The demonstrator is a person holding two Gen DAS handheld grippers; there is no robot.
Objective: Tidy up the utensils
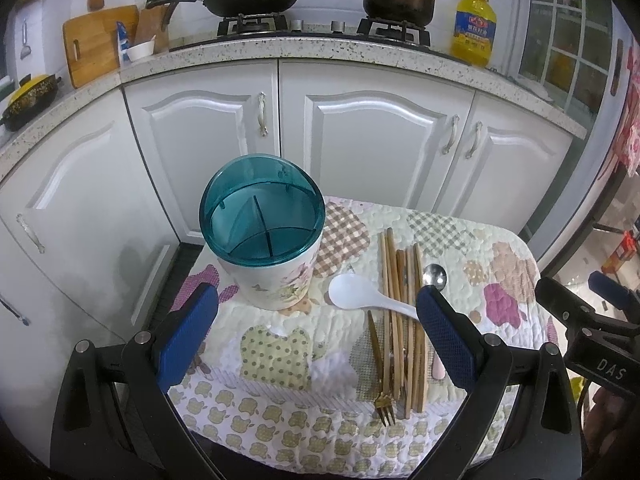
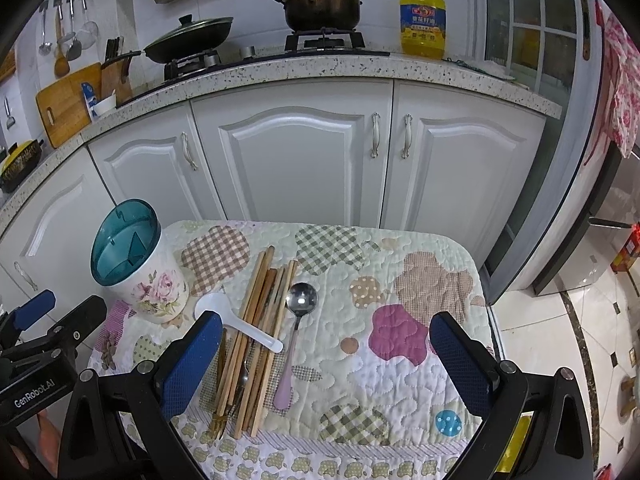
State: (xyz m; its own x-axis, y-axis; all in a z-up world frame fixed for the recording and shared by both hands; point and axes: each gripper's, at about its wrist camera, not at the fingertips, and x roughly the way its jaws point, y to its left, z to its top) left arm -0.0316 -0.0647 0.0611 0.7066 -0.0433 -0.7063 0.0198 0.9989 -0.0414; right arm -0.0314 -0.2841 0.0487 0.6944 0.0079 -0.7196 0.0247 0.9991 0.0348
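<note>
A floral utensil holder with a teal divided top stands at the quilted table's far left. To its right lies a pile of wooden chopsticks, with a white plastic spoon across them. A metal spoon with a pink handle lies beside the pile. Gold forks lie at the near end. My left gripper is open above the cloth, in front of the holder. My right gripper is open over the pink-handled spoon.
The small table wears a patchwork quilted cloth. White kitchen cabinets stand right behind it, under a speckled counter with a wok, a pot and an oil bottle. Tiled floor shows at the right.
</note>
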